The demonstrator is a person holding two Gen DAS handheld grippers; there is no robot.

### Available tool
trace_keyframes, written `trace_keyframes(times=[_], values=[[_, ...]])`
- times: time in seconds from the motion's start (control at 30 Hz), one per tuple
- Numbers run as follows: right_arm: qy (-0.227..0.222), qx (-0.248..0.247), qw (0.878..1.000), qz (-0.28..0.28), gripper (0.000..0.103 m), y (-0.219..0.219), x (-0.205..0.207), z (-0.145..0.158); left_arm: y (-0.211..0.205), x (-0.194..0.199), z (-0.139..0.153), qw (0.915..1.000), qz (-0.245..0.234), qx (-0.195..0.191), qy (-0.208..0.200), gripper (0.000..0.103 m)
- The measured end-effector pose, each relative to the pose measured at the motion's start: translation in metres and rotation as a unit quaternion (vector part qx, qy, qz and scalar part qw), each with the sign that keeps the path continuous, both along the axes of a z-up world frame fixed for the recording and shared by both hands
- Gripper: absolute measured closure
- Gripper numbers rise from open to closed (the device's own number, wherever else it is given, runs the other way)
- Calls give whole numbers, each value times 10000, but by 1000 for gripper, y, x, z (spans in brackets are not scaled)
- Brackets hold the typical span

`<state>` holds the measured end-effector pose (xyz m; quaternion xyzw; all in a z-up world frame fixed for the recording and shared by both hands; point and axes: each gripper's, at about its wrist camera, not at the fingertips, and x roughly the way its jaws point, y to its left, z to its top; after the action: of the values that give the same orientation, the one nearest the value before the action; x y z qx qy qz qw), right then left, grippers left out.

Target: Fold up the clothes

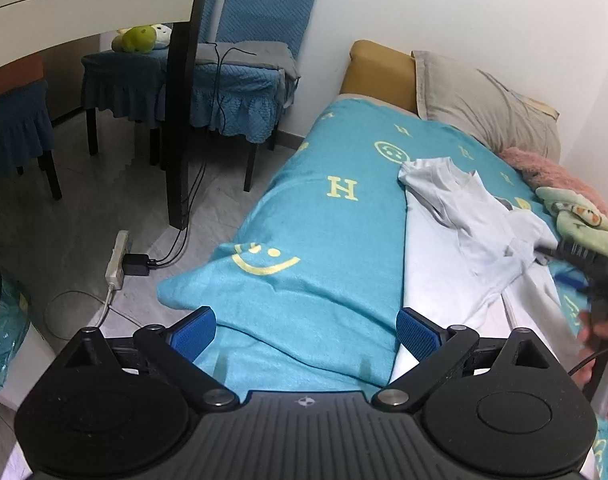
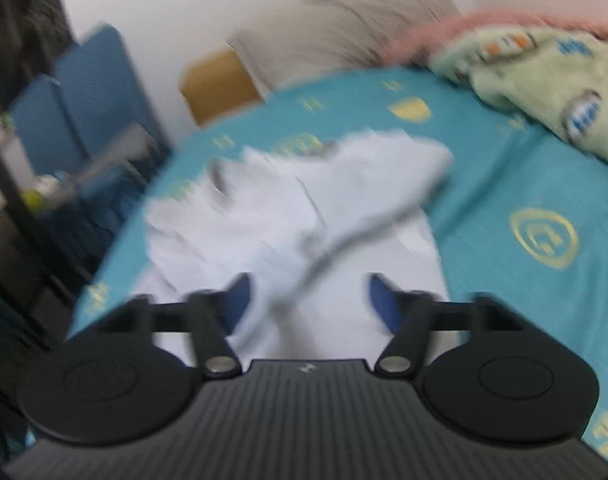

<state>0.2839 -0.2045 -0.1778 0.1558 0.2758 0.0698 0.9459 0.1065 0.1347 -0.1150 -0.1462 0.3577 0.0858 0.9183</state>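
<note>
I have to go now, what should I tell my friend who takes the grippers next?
Left gripper: open, empty, over the turquoise blanket, just left of the white shirt.
Right gripper: open, holding nothing; shirt fabric lies between its fingers. This view is blurred.
The shirt lies rumpled on the bed, partly bunched up.
Done: no neat fold shows yet.
Left: smooth it flat, then fold it.

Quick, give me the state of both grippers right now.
Left gripper: open, holding nothing, over the turquoise blanket.
Right gripper: open, fingers either side of the white shirt, not clamped on it.
</note>
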Motion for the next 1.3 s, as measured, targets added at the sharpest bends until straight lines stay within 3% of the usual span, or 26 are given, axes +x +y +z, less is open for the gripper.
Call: trace_keyframes(times=[0.17, 0.27, 0.47, 0.57, 0.6, 0.63, 0.67, 0.97, 1.13, 1.3], values=[[-21, -57, 9994, 341, 31, 22, 55, 21, -1, 6, -8, 9999, -32, -61, 134, 5], [113, -239, 9989, 381, 38, 32, 90, 24, -7, 11, -15, 9997, -132, -9, 228, 5], [387, -669, 9962, 404, 46, 41, 139, 2, -14, 24, -30, 9988, -301, -38, 392, 5], [608, -942, 9914, 677, 57, 50, 151, -11, -14, 30, -37, 9982, -313, -160, 486, 5], [608, -1014, 9902, 743, 65, 52, 151, -13, -14, 31, -38, 9981, -318, -189, 498, 6], [575, -1050, 9899, 762, 75, 52, 151, -14, -14, 31, -38, 9980, -329, -203, 502, 6], [453, -991, 9919, 658, 95, 49, 147, -9, -14, 31, -39, 9980, -334, -195, 499, 6], [-615, -480, 9965, -305, 98, 14, 118, 26, -17, 22, -30, 9992, -305, -56, 257, 6], [-386, -724, 9923, -927, 97, 5, 127, 19, -25, 21, -28, 9987, -467, 138, 169, 6], [10, -625, 9939, -910, 91, 4, 132, 12, -24, 26, -31, 9987, -437, 130, 239, 6]])
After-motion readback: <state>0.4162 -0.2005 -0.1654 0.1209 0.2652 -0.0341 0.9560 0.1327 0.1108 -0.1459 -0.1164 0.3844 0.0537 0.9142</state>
